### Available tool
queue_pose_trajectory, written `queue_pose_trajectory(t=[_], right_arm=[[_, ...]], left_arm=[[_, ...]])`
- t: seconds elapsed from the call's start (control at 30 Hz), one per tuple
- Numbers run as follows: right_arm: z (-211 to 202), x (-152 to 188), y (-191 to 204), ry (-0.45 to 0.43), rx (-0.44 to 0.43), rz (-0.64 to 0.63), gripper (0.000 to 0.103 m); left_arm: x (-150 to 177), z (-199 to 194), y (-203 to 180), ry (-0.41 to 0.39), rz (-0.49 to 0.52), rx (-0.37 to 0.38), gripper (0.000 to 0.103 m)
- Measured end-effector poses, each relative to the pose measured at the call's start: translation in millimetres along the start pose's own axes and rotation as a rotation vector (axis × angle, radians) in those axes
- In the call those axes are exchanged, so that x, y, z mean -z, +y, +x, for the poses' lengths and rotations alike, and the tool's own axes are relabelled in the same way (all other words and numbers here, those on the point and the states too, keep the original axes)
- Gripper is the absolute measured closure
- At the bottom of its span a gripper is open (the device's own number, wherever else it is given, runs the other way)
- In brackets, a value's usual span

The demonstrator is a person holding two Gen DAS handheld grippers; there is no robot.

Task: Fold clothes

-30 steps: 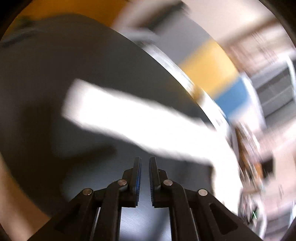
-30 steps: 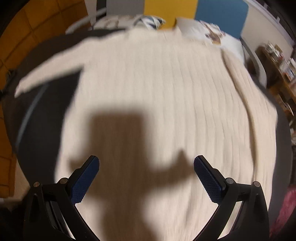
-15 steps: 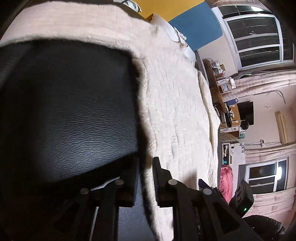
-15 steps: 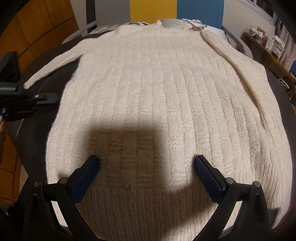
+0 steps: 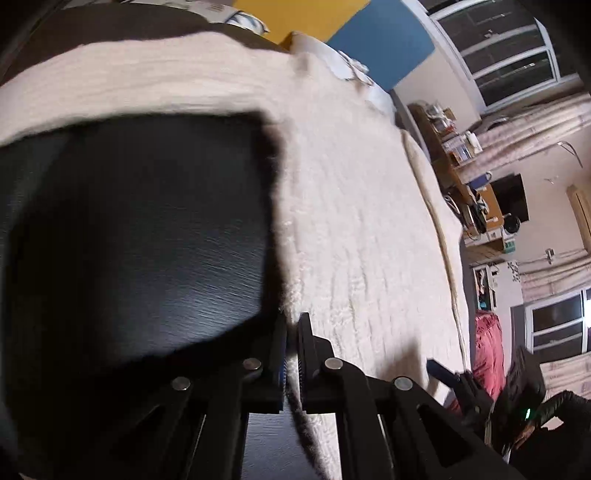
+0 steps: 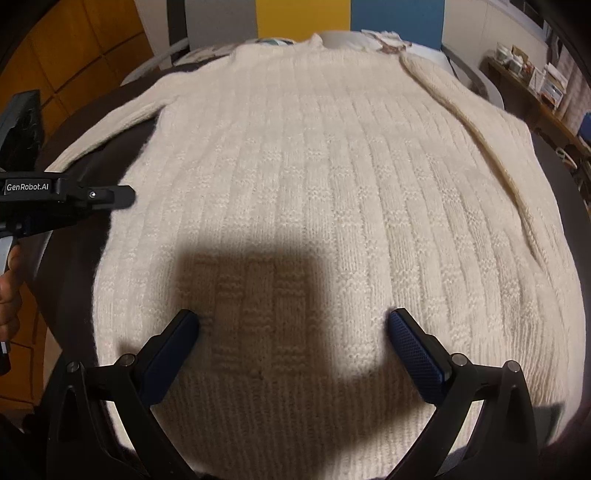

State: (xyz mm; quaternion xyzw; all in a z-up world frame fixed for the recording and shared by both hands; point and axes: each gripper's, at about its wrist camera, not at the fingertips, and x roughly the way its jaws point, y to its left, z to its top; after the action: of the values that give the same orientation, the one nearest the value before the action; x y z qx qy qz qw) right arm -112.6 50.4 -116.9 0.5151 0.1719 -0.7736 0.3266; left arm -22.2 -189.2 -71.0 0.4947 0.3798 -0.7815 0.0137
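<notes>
Sweater (image 6: 317, 206) edge between left tool (image 5: 291, 354) tips

Left hand-held gripper (image 5: 291, 354) nearly closed; right hand-held gripper (image 6: 293, 325) spread wide.

A cream sweater (image 6: 332, 192), knitted in vertical ribs broken by basket-weave blocks, is seen against a black, leather-grained table (image 5: 147, 251). Both the left gripper (image 5: 292, 350) and the right gripper (image 6: 293, 328) are finished in black, and dark blue textured pads (image 6: 415, 350) are fitted to the fingers. Yellow and blue wall panels (image 6: 303, 18) are shown behind, and orange-brown wooden panelling (image 6: 85, 62) is visible at the left.
</notes>
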Motion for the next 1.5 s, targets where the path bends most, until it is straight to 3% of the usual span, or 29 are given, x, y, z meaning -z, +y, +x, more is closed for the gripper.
queue_pose_trajectory(t=[0.13, 0.17, 0.33, 0.43, 0.67, 0.7, 0.83, 0.97, 1.07, 1.1, 1.2, 1.27, 1.37, 1.4, 1.43, 1.5], right_arm=[[4, -1, 25, -0.009, 0.011, -0.028, 0.000], [4, -2, 25, -0.008, 0.006, -0.022, 0.000], [-18, 4, -5, -0.010, -0.101, 0.046, 0.000], [-32, 17, -27, -0.034, -0.054, 0.073, 0.000], [-25, 25, -29, -0.010, 0.006, 0.078, 0.000], [-24, 27, -29, -0.007, 0.015, 0.078, 0.000], [-19, 31, -29, 0.008, 0.048, 0.081, 0.000], [-18, 33, -11, 0.013, 0.028, 0.033, 0.000], [-15, 30, 1, 0.007, 0.006, -0.010, 0.000], [-17, 28, -2, 0.003, -0.011, 0.002, 0.000], [-29, 27, -19, -0.023, -0.068, 0.067, 0.000], [-39, 30, -35, -0.041, -0.057, 0.103, 0.000], [-46, 37, -55, -0.051, -0.016, 0.151, 0.000], [-45, 39, -59, -0.048, -0.008, 0.168, 0.000], [-41, 39, -61, -0.043, 0.001, 0.173, 0.000], [-29, 39, -59, -0.030, 0.024, 0.168, 0.000]], left_arm=[[-4, -2, 6, 0.044, -0.018, 0.023, 0.095], [-3, -5, 9, 0.052, -0.035, 0.029, 0.089], [16, -10, 18, 0.092, -0.081, 0.065, 0.086], [31, -8, 16, 0.105, -0.086, 0.104, 0.085], [47, -4, 7, 0.106, -0.044, 0.141, 0.087], [50, -3, 4, 0.104, -0.015, 0.139, 0.097], [48, -10, 3, 0.081, 0.077, 0.011, 0.098], [23, -26, 36, 0.065, 0.018, -0.002, 0.098], [21, -30, 44, 0.096, -0.018, 0.019, 0.092], [24, -31, 46, 0.104, -0.036, 0.041, 0.087], [34, -33, 49, 0.106, -0.084, 0.084, 0.083], [42, -29, 47, 0.119, -0.109, 0.129, 0.081], [53, -20, 33, 0.113, -0.075, 0.149, 0.082], [56, -18, 28, 0.105, -0.050, 0.146, 0.090], [55, -18, 26, 0.095, -0.020, 0.111, 0.098], [52, -20, 27, 0.090, 0.000, 0.070, 0.098]])
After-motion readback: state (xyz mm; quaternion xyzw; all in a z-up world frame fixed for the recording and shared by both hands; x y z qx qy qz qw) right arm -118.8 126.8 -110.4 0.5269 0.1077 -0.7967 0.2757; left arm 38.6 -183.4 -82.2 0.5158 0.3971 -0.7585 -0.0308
